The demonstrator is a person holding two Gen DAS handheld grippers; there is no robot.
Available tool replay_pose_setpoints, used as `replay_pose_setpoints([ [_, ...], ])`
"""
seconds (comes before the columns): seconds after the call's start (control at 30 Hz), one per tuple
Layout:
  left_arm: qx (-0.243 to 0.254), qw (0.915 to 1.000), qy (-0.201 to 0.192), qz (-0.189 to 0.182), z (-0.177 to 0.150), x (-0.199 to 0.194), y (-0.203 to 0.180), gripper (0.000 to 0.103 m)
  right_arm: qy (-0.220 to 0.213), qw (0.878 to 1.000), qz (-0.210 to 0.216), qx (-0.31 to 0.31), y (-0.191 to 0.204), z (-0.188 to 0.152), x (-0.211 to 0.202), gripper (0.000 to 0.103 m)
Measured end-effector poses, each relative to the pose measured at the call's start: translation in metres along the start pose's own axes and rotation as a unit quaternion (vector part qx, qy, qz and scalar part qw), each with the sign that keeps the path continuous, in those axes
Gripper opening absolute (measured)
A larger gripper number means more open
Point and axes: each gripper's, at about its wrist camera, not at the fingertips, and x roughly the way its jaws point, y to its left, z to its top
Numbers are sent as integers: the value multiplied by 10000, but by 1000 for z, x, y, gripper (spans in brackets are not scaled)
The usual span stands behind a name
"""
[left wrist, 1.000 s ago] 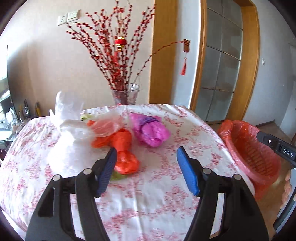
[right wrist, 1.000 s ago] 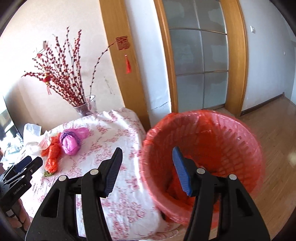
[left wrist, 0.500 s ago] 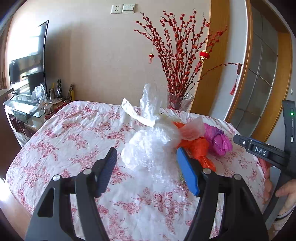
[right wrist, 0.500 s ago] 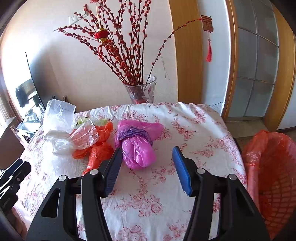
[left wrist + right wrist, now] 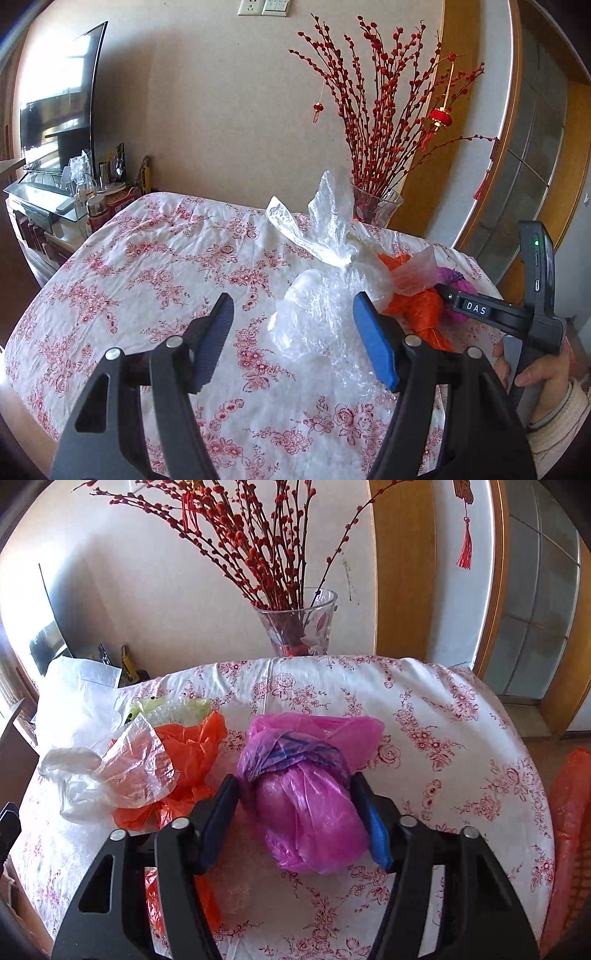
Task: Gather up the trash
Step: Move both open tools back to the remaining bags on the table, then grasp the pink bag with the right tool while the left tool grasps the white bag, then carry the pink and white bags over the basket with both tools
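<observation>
While the right gripper [image 5: 295, 808] is closing, its jaws stand on either flank of the pink bag [image 5: 310, 794], at or very near the film without squeezing it yet. That knotted bundle lies straight ahead of them, its long axis running away from the camera, the purple-streaked knot at the far end and the fat, glossy belly nearest the jaws. By my reading this hand is much the better placed for it, and what remains of the grab is simply to finish the pinch across the belly.

The left gripper [image 5: 293, 332] has its jaws open and empty; the clear bag [image 5: 325, 306] sits ahead and toward the blue pad, not between the two, so that hand would need to shift right (as its own camera shows it) before closing. Crinkled and see-through, this bag stands upright from its knot, with two thin ears of film above.

Wedged between the two bundles is an orange bag [image 5: 184, 760], slack and rumpled, touching the clear one and just beside the pink. All three rest on the bench [image 5: 147, 266], whose white cloth carries a pink rose print. At the far edge stands a glass vase [image 5: 301, 627] of red berry branches. Off the bench's right end, low down, the red-lined bin [image 5: 569, 830] shows at the right camera's edge, presumably where the trash belongs.
</observation>
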Motion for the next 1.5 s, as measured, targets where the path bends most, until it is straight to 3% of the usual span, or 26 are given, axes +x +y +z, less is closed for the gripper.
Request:
replay_pose_setpoints([
  [0.23, -40, 9995, 174, -258, 12, 19, -13, 66, -102, 9998, -128, -149, -8, -12, -20, 38],
  [0.37, 81, 9991, 230, -348, 21, 32, -29, 65, -158, 9993, -332, -76, -28, -26, -37, 37],
  [0.5, 90, 9983, 451, -354, 27, 52, -36, 53, -198, 9989, -416, 130, -48, -37, -54, 36],
  [0.67, -151, 9968, 637, -457, 29, 66, -28, 45, -232, 9981, -499, 290, -66, -48, -66, 36],
  [0.87, -84, 9960, 614, -636, 29, 68, -33, 19, -240, 9975, -532, 390, -74, -56, -70, 36],
  [1.0, -5, 9959, 539, -723, 30, 63, -37, 12, -272, 9973, -566, 373, -75, -59, -75, 36],
  [1.5, 450, 9934, -20, -1059, 40, 0, -84, 12, -693, 9943, -672, 463, -87, -63, -124, 35],
])
